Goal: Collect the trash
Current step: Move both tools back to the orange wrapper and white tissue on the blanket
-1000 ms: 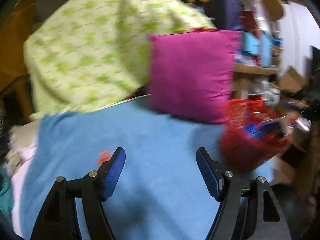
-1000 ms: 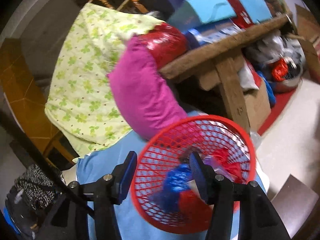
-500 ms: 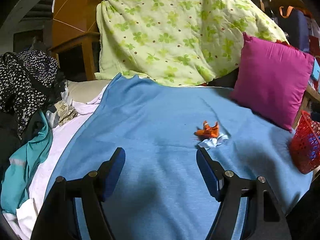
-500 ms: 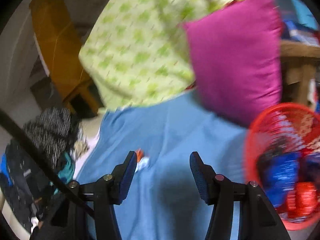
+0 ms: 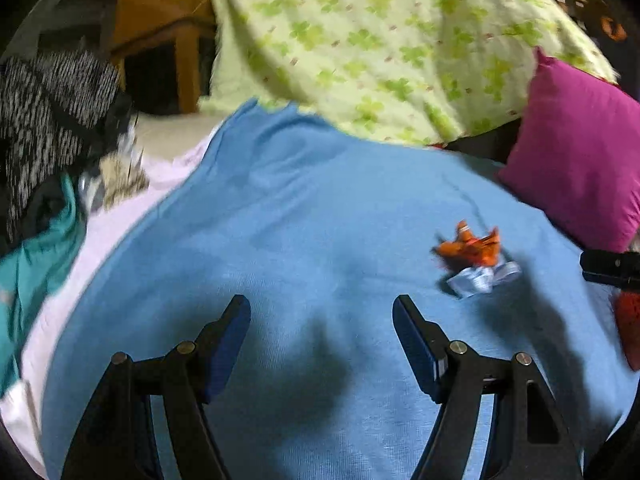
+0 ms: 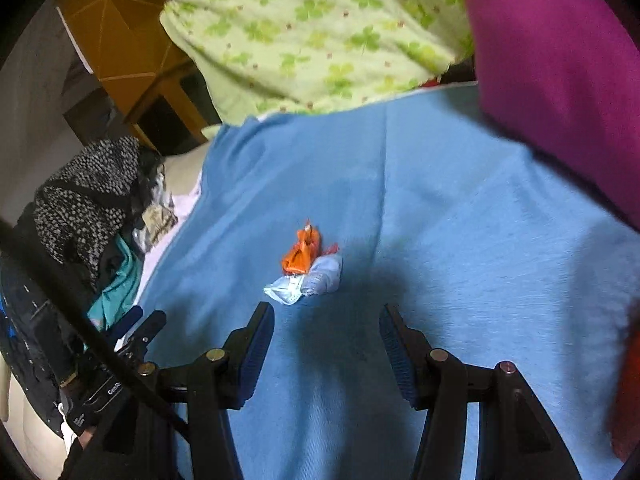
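A crumpled orange wrapper (image 5: 470,249) (image 6: 302,254) lies on the blue blanket (image 5: 300,220) (image 6: 460,240), touching a crumpled pale-blue wrapper (image 5: 482,277) (image 6: 310,280). My left gripper (image 5: 321,320) is open and empty, with the trash ahead and to its right. My right gripper (image 6: 326,328) is open and empty too; the trash lies just beyond its left fingertip. The red mesh basket (image 5: 628,328) (image 6: 628,392) shows only as a sliver at the right edge of both views. In the right wrist view, the left gripper (image 6: 136,332) shows at lower left.
A magenta pillow (image 5: 580,152) (image 6: 560,80) leans at the right. A green clover-print quilt (image 5: 380,40) (image 6: 320,28) is heaped behind the blanket. Dark speckled and teal clothes (image 5: 44,132) (image 6: 88,200) pile up at the left, by an orange wooden frame (image 5: 160,8).
Both views swung left, away from the red basket and onto the blanket. The wrappers came into view and now sit closer to both grippers. Both sets of jaws kept their width.
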